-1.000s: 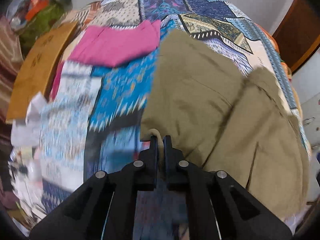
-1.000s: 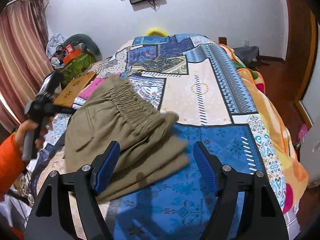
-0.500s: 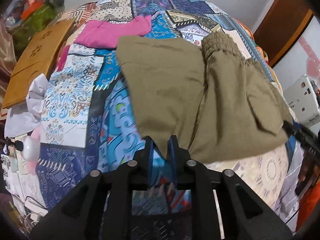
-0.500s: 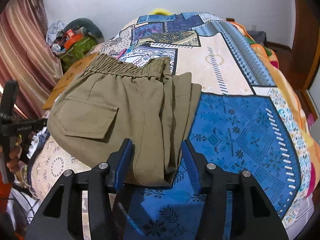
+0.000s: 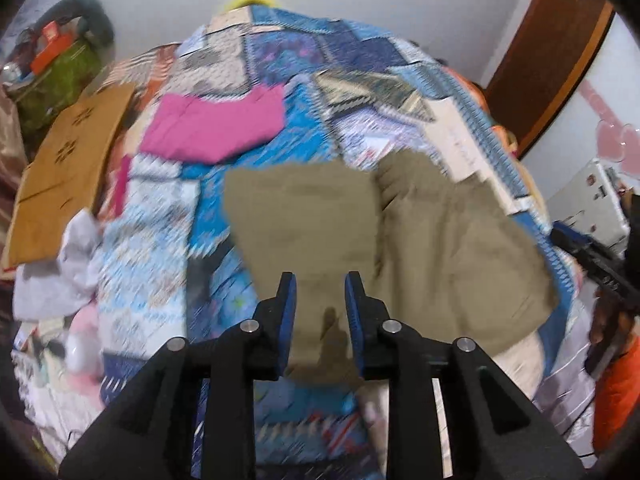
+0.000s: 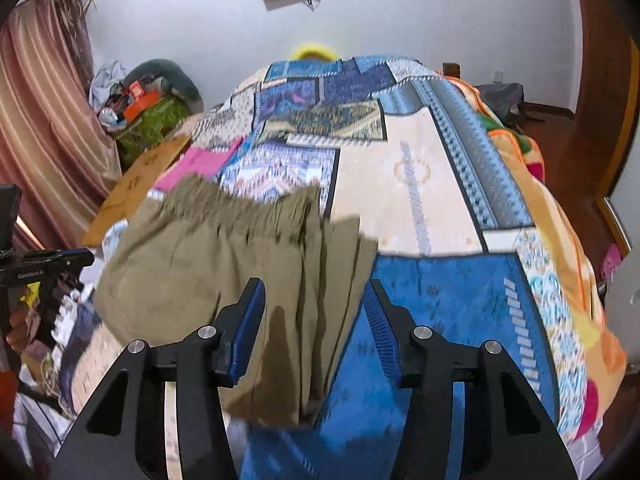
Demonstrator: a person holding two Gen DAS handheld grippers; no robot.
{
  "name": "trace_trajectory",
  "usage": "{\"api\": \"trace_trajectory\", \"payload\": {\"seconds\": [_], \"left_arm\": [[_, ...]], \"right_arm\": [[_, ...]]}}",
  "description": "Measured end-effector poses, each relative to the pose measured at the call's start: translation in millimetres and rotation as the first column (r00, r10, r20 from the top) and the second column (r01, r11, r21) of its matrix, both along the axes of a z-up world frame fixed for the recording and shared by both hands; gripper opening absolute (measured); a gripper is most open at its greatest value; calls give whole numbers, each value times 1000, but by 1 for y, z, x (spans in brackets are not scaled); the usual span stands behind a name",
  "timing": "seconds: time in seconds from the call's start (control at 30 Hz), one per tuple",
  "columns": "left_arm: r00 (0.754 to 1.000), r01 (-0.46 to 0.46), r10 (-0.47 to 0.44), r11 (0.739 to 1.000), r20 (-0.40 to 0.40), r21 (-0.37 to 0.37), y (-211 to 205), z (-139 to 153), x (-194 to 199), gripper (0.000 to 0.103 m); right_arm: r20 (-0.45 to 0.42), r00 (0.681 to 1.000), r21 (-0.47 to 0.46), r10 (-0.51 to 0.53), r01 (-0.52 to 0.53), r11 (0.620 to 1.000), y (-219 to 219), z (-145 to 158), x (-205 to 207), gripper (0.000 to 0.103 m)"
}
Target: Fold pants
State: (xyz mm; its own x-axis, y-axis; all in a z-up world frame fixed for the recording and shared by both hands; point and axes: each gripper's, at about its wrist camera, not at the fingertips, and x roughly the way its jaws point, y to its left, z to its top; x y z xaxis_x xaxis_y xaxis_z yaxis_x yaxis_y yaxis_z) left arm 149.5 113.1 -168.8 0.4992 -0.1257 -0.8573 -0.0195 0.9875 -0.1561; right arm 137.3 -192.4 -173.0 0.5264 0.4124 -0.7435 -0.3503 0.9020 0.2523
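Note:
The olive pants (image 5: 400, 240) lie folded on the patchwork quilt (image 5: 168, 280); their gathered waistband (image 6: 240, 212) faces the far end of the bed. My left gripper (image 5: 320, 280) hovers over the pants' near corner. Its jaws are opening, and the cloth shows below the gap with neither pad touching it. My right gripper (image 6: 315, 284) is open over the stacked folded edge of the pants (image 6: 192, 264). That edge lies between its blue pads (image 6: 248, 320), which do not press on it. Both views are blurred by motion.
A pink garment (image 5: 216, 128) lies beyond the pants. A wooden board (image 5: 68, 176) and a green bag (image 6: 156, 120) with clutter stand at the bed's left side by a curtain (image 6: 40, 120). A wooden door (image 5: 552, 52) is at the right.
My left gripper was shut on the pants' edge; it has let go, opened and lifted away. My right gripper's jaws have narrowed and come over the folded edge. The pants now lie folded.

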Motion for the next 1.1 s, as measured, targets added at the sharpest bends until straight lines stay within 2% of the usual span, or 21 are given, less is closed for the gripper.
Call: {"api": "trace_trajectory", "payload": {"seconds": [0.1, 0.23, 0.43, 0.57, 0.63, 0.83, 0.87, 0.93, 1.03, 1.1], "left_arm": [[998, 58, -57, 998, 10, -37, -17, 5, 25, 25], [991, 137, -137, 990, 10, -27, -46, 1, 55, 25], [985, 165, -166, 986, -58, -15, -62, -27, 86, 26], [983, 177, -178, 984, -54, -11, -63, -33, 88, 26], [982, 183, -183, 983, -54, 1, -64, -33, 89, 26], [985, 159, -160, 987, -61, -8, -60, -37, 91, 28], [985, 157, -158, 987, -67, -11, -60, -39, 91, 28], [983, 170, -170, 985, -67, -15, -62, -36, 89, 28], [984, 179, -178, 983, -29, 36, -67, -27, 82, 19], [984, 176, -175, 983, -16, 55, -69, -23, 81, 18]], "right_arm": [[6, 1000, 0, 16, -16, 1000, 6, 2, 16, 48], [-6, 997, -8, 80, -80, 997, 22, -3, 35, 48], [-63, 985, -31, 163, -165, 986, 48, -27, 57, 48], [-85, 978, -37, 192, -196, 980, 54, -37, 64, 44], [-75, 975, -32, 211, -214, 976, 53, -36, 64, 32], [-12, 966, -182, 259, -257, 949, 70, -30, 51, 28], [-13, 967, -176, 254, -252, 951, 70, -30, 51, 27], [-9, 968, -168, 249, -247, 954, 68, -29, 52, 17], [44, 966, -191, 255, -242, 951, 69, -18, 48, 13], [95, 961, -199, 261, -238, 951, 68, -6, 44, 12]]}}
